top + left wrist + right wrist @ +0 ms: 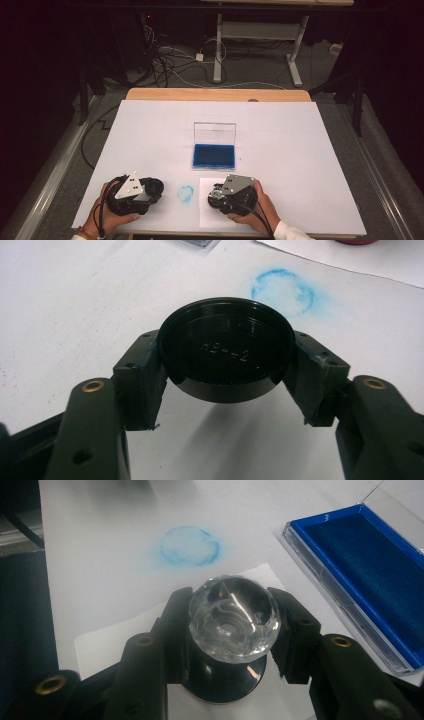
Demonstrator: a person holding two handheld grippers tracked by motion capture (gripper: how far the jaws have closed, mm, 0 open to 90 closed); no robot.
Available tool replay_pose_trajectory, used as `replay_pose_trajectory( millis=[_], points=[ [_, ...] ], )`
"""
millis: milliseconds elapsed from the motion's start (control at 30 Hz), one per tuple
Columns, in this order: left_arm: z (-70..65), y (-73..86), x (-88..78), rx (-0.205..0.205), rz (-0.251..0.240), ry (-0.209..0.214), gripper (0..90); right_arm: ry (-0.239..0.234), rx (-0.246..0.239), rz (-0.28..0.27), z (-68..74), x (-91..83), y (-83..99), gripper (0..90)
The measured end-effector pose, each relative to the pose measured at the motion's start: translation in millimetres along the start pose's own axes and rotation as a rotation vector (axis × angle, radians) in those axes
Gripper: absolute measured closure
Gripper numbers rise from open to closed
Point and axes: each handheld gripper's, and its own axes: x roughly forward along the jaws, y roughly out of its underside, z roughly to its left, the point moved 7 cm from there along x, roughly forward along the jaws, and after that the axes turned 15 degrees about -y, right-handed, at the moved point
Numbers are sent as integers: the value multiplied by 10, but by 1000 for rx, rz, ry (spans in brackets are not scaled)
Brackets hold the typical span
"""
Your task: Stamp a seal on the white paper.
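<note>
This looks like a lab or recording room. A white-covered table [150, 150] stands on grey carpet [65, 170]; beyond its far edge, loose cables [170, 62] tangle around a metal-legged desk [218, 50] against dark walls.

I've got a wooden table [150, 94] almost fully covered by a white sheet [300, 165], bare wood showing along the far edge. On the sheet near the middle sits a blue ink pad [214, 155] in a clear case, lid standing open behind it; nearer me, a smudged blue ring stain [186, 194] is on the sheet itself. Just right of the stain lies a smaller white paper [206, 215], and the stamp [232, 625] with its faceted clear knob stands on it.
</note>
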Motion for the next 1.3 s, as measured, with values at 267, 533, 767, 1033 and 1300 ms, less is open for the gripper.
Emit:
replay_pose_trajectory(
  millis=[267, 533, 767, 1033, 1300],
  points=[
    [12, -3, 3, -1, -4, -1, 363, 5, -3, -53, -17, -147, -119, 570],
    [9, -7, -2, -1, -6, -3, 363, 42, 5, -128, -101, -406, -219, 570],
    [-3, -9, 5, -2, -7, 0, 363, 78, 5, -156, -168, -561, -244, 569],
    [16, -20, 27, -10, -12, 4, 363, 95, 20, -171, -247, -627, -236, 569],
    [31, -25, 63, -11, -12, 12, 363, 115, 42, -178, -359, -679, -200, 569]
  ],
)
